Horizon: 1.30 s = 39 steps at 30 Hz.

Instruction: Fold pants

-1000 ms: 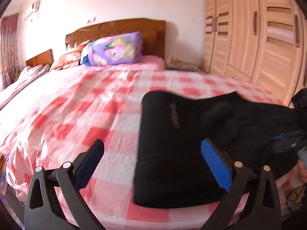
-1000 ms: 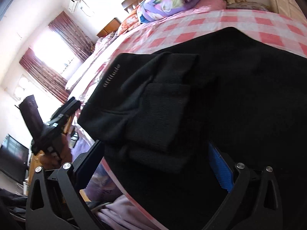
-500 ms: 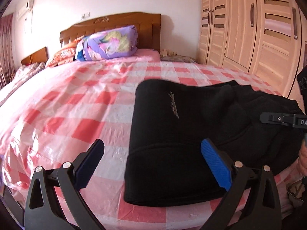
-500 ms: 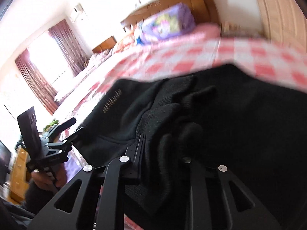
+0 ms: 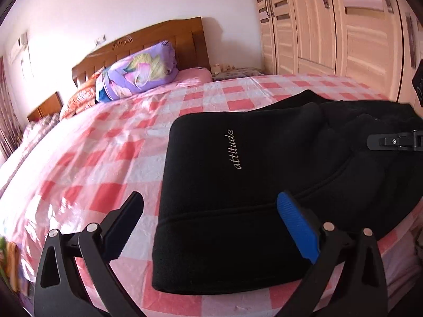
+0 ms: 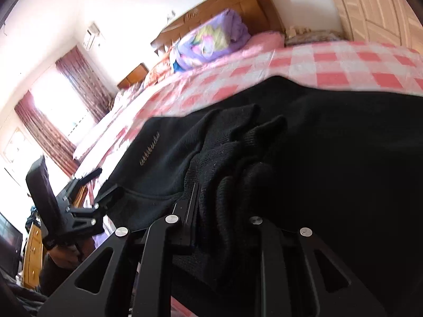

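Black pants [image 5: 251, 179] with the word "attitude" lie partly folded on the pink checked bed [image 5: 111, 158], near its front edge. My left gripper [image 5: 211, 219] is open and empty, its jaws straddling the pants' front left corner just above the cloth. My right gripper [image 6: 222, 198] is shut on a bunched ribbed edge of the pants [image 6: 232, 158] and holds it slightly raised over the rest. Its tip shows at the right in the left wrist view [image 5: 391, 141]. The left gripper also shows at the left in the right wrist view [image 6: 79, 203].
A purple pillow [image 5: 137, 71] and a wooden headboard [image 5: 158, 42] stand at the bed's far end. A wardrobe [image 5: 343, 26] lines the right wall. Curtains and a window [image 6: 60, 111] are on the left. The bed's front edge drops off just below the pants.
My right gripper closed on the bunched pants edge and lifted it. My left gripper stayed open and shifted slightly closer to the pants' left corner.
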Tool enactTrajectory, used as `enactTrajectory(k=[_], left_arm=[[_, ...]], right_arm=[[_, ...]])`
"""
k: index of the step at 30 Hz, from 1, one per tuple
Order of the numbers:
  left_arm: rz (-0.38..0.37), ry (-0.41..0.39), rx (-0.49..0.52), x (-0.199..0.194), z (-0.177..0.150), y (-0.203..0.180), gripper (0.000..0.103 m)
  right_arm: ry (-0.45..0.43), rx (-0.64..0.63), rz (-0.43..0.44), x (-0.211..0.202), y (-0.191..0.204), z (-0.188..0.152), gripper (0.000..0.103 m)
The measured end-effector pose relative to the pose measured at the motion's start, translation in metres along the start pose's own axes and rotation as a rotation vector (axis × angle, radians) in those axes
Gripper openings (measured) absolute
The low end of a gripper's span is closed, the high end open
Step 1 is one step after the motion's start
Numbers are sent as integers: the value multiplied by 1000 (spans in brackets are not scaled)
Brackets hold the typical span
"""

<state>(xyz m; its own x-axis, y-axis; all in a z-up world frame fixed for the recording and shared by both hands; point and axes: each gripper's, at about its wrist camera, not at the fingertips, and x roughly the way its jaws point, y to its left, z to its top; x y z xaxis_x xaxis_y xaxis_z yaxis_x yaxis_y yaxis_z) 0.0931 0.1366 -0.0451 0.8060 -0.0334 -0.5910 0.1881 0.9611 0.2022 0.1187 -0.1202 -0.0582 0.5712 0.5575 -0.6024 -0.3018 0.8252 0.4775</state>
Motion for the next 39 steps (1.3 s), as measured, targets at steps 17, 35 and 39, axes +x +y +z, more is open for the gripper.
enactTrajectory(k=[17, 35, 39], left_arm=[[-140, 173, -113, 77, 85, -18, 101], [-97, 362, -176, 129, 78, 4, 102], [-35, 367, -193, 120, 84, 1, 101]], right_arm=[[18, -403, -111, 17, 70, -13, 90], [-383, 273, -378, -189, -99, -68, 91], [-399, 508, -382, -225, -150, -111, 91]])
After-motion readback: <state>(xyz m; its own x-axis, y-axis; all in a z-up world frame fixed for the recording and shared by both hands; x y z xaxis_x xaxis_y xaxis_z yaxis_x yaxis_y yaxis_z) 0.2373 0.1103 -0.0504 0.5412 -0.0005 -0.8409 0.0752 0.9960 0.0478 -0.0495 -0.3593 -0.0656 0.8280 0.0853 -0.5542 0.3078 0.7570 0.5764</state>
